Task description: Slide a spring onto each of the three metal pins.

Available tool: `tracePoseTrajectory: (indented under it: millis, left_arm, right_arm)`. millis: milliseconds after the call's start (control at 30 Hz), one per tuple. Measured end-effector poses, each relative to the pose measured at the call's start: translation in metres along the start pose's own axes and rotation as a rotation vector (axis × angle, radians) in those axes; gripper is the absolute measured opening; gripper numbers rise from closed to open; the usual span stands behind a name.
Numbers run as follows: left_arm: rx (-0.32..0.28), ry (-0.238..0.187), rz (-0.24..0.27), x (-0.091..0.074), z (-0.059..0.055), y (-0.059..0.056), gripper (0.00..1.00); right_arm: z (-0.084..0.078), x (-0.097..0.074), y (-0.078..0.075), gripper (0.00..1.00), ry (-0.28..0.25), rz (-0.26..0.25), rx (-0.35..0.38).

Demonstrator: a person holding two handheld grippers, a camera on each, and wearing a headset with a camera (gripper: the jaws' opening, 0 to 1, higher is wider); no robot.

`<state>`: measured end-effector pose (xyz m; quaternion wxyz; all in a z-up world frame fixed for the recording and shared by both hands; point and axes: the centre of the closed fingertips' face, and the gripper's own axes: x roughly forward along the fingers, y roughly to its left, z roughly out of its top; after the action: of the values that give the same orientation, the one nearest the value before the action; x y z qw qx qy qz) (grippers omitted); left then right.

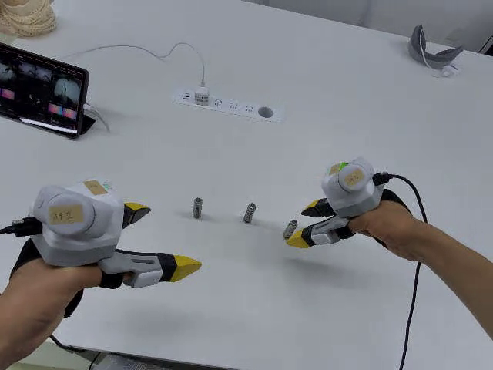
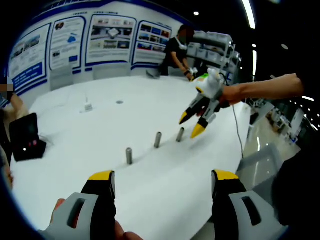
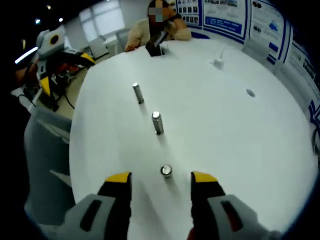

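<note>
At the lower left of the head view, your left gripper hangs just above the white table. Its jaws are spread wide with nothing between them. Your left hand wraps the handle from below and the wrist comes in from the bottom left corner. I judge this to be a parked pose: the tips aim right, toward the row, but stop well short of it.

Right of that gripper, three pins stand upright in a loose row across the middle of the frame: the left pin, the middle pin and the right pin. Each looks ribbed along its length in the head view. From that I judge the springs are already seated. The detail is too fine to confirm, and the right gripper view shows the nearer two pins less clearly ribbed.

At the right end of the row, your right gripper is pitched down with its tips low at the table. Its jaws are parted and straddle the right pin. The right gripper view shows bare table on both sides of the pin, so nothing is clamped. Your right hand holds the handle from behind and the forearm runs off the lower right edge. I read this stance as either a check on that pin or a release.
</note>
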<state>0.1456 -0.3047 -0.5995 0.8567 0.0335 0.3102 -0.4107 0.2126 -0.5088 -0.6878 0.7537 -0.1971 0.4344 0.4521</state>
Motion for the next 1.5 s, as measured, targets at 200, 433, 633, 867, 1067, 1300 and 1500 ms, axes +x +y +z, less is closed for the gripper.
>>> tracePoseTrajectory:
  millis: [200,433,633,867,1067,1300,1500]
  left_arm:
    - [-0.008,-0.008,0.009,-0.001,0.001,0.003,0.81]
    - [-0.021,-0.018,0.013,0.0,0.003,0.004,0.81]
    - [-0.019,-0.017,0.008,0.0,0.002,0.002,0.8]
    - [-0.023,-0.019,0.013,0.0,0.003,0.003,0.82]
    - [-0.015,-0.016,0.014,0.001,0.003,0.005,0.82]
    - [-0.011,-0.024,0.016,0.001,0.006,0.008,0.83]
    - [-0.012,-0.025,0.022,-0.001,0.005,0.013,0.83]
  right_arm:
    - [0.0,-0.007,-0.001,0.52,-0.036,-0.029,0.042]
    - [-0.004,-0.011,-0.001,0.55,-0.084,-0.06,0.11]
    - [-0.008,-0.013,0.003,0.57,-0.127,-0.084,0.163]
    - [-0.006,-0.019,0.009,0.59,-0.192,-0.107,0.226]
    - [0.001,-0.025,0.018,0.62,-0.264,-0.12,0.258]
    - [0.006,-0.034,0.027,0.66,-0.31,-0.132,0.281]
    - [0.007,-0.041,0.031,0.69,-0.338,-0.157,0.297]
